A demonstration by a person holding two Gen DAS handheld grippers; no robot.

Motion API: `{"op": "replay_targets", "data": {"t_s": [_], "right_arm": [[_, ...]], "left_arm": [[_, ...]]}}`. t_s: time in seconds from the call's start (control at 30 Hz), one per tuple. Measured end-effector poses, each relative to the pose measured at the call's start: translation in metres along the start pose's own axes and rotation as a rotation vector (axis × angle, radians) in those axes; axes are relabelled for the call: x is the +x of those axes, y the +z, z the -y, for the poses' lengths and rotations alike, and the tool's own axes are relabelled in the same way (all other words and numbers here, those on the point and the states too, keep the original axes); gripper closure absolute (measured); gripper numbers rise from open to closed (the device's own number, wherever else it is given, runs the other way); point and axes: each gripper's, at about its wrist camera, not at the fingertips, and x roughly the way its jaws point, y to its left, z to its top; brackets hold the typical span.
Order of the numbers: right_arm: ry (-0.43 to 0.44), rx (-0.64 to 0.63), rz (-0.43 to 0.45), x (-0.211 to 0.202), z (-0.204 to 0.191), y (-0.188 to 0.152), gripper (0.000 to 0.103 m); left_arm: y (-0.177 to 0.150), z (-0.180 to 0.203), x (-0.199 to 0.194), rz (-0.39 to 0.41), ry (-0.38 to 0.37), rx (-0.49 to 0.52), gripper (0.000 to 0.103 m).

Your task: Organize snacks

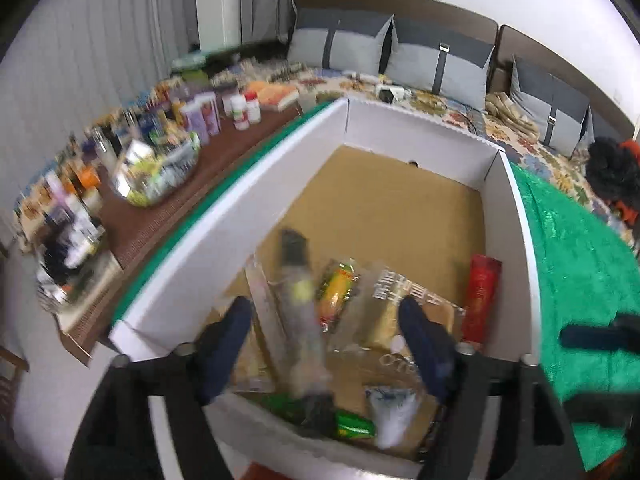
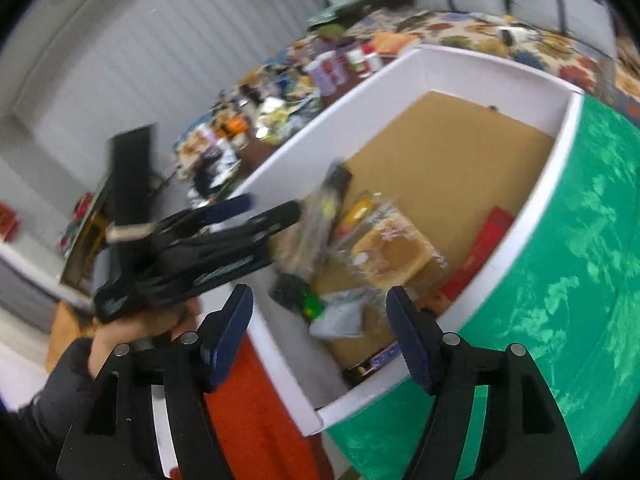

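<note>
Left gripper (image 1: 324,316) above the near end of a white box (image 1: 280,152), jaws apart and empty. Right gripper (image 2: 320,316) near the box's near corner, jaws likewise apart with nothing between them. No earlier view given; blur over both views.

Snacks heaped at the near end of the box on its brown floor: red tube (image 1: 482,296) against the right wall; clear-wrapped bread packet (image 2: 394,250) at centre; yellow-and-red packet (image 1: 338,290) just left of it; long clear packet with a dark end (image 1: 298,280) further left; small green packet (image 1: 354,426) and pale pouch (image 2: 340,314) nearest. Far half of the box bare.

Green cloth (image 1: 568,240) right of the box. Left, a brown table (image 1: 160,212) crowded with bottles and packets, too blurred to name. Grey cushions (image 1: 440,68) far behind.
</note>
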Motion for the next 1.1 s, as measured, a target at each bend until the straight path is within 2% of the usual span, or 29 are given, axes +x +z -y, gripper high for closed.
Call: {"op": "replay_targets", "data": {"t_s": [0.13, 0.17, 0.23, 0.3, 0.33, 0.4, 0.47, 0.6, 1.1], "right_arm": [[-0.125, -0.022, 0.038, -0.016, 0.005, 0.000, 0.030], [-0.151, -0.029, 0.043, -0.019, 0.006, 0.002, 0.030], [-0.188, -0.044, 0.059, -0.027, 0.005, 0.005, 0.029], [-0.223, -0.061, 0.083, -0.032, -0.001, 0.004, 0.025], [-0.246, -0.068, 0.093, -0.034, -0.005, 0.004, 0.023], [-0.284, -0.081, 0.105, -0.039, -0.009, 0.002, 0.023], [-0.328, -0.100, 0.111, -0.037, -0.013, 0.002, 0.023], [-0.353, -0.110, 0.094, -0.030, -0.012, 0.003, 0.023], [-0.376, -0.122, 0.072, -0.020, -0.016, 0.003, 0.023]], "left_arm": [[-0.001, 0.018, -0.022, 0.068, 0.066, 0.054, 0.009], [-0.002, 0.020, -0.029, 0.081, 0.064, 0.039, 0.009], [0.002, 0.017, -0.035, 0.083, 0.105, -0.029, 0.000], [-0.001, 0.017, -0.044, 0.097, 0.138, -0.077, 0.000], [-0.002, 0.017, -0.047, 0.087, 0.140, -0.083, 0.000], [-0.003, 0.018, -0.046, 0.019, 0.128, -0.070, 0.000], [-0.005, 0.019, -0.046, -0.027, 0.149, -0.062, 0.000], [-0.009, 0.018, -0.055, -0.001, 0.183, -0.067, 0.000], [-0.016, 0.006, -0.055, -0.011, 0.198, -0.086, 0.000]]}}
